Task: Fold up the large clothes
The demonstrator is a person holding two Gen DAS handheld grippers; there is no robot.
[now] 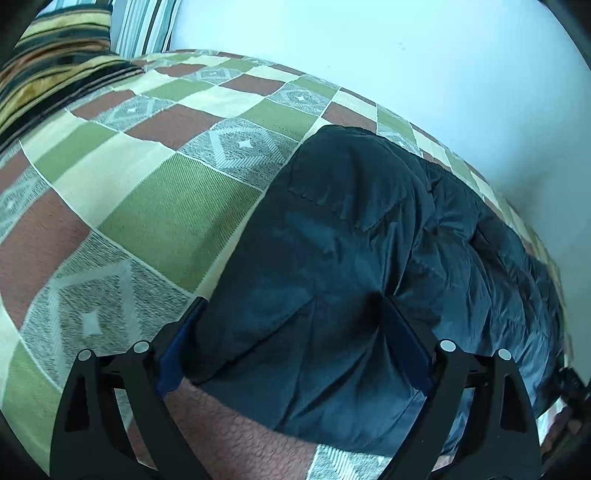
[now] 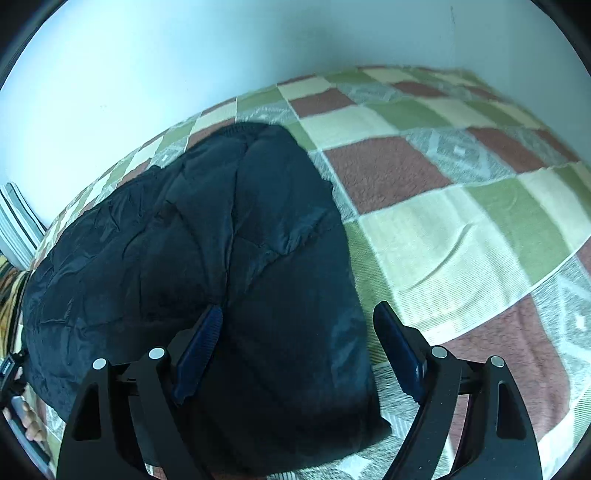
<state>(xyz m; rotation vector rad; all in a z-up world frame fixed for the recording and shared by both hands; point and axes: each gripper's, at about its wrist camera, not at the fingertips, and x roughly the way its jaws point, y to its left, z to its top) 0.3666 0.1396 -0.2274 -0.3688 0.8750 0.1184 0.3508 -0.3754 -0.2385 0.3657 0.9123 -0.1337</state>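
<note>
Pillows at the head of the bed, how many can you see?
2: a dark striped pillow at top left of the left view, and a pale striped one behind it against the wall. More may be hidden.

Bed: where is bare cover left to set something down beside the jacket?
Bare checked cover lies between the jacket and striped pillows, and again past its other end. Crowded: the strip between jacket and wall.
</note>
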